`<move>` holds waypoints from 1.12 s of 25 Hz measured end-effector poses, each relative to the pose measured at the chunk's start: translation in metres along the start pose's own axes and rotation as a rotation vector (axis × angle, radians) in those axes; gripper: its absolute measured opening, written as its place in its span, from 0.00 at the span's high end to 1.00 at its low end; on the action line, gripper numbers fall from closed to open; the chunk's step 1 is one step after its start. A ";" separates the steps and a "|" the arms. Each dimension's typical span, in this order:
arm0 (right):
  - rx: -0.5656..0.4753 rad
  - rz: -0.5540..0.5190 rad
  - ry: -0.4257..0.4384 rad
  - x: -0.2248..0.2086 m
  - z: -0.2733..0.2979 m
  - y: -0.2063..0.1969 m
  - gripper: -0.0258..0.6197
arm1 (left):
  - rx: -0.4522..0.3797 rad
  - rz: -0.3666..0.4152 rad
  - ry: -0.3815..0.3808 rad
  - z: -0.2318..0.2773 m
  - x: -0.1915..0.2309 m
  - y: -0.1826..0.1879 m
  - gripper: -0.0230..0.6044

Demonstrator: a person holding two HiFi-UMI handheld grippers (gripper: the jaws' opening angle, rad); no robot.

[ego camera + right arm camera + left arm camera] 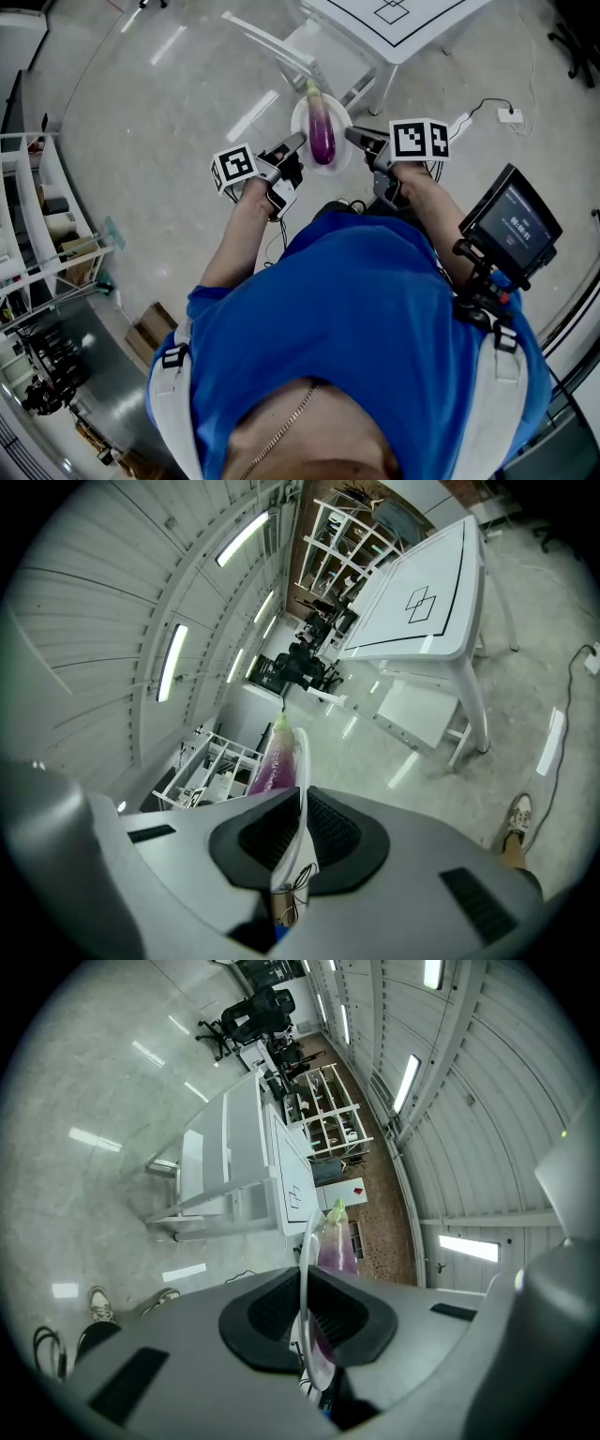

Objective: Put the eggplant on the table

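A purple eggplant [322, 134] with a green stem lies on a white plate [302, 129] held in the air in front of me. My left gripper [292, 147] is shut on the plate's left rim and my right gripper [358, 137] is shut on its right rim. In the left gripper view the plate rim [305, 1269] runs edge-on between the black pads, with the eggplant [336, 1246] beyond it. The right gripper view shows the same: the plate rim [301, 780] pinched, the eggplant [275, 761] to its left. The white table [394, 23] stands ahead.
A white chair [309, 52] stands between me and the table. A shelf rack [37, 225] is at my left, cardboard boxes [150, 328] lie on the floor, and a cable with a power strip [506, 114] runs at the right. A screen [511, 225] rides on my right side.
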State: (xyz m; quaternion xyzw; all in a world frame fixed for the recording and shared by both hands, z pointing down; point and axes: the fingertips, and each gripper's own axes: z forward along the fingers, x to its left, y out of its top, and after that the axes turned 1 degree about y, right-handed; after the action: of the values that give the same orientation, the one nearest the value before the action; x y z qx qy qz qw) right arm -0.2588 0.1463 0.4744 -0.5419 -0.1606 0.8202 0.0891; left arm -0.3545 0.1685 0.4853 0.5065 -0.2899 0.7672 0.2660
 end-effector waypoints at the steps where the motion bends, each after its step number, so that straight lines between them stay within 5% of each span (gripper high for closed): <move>1: -0.002 0.005 -0.001 0.000 0.000 0.000 0.94 | 0.004 -0.002 0.002 0.000 0.000 0.000 0.92; 28: 0.011 -0.035 0.010 -0.001 0.006 0.002 0.94 | -0.038 -0.018 -0.009 0.001 0.010 0.003 0.92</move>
State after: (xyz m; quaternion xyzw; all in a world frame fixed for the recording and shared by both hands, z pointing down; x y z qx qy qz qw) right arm -0.2637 0.1436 0.4770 -0.5427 -0.1653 0.8165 0.1074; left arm -0.3593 0.1665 0.4942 0.5073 -0.3009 0.7571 0.2810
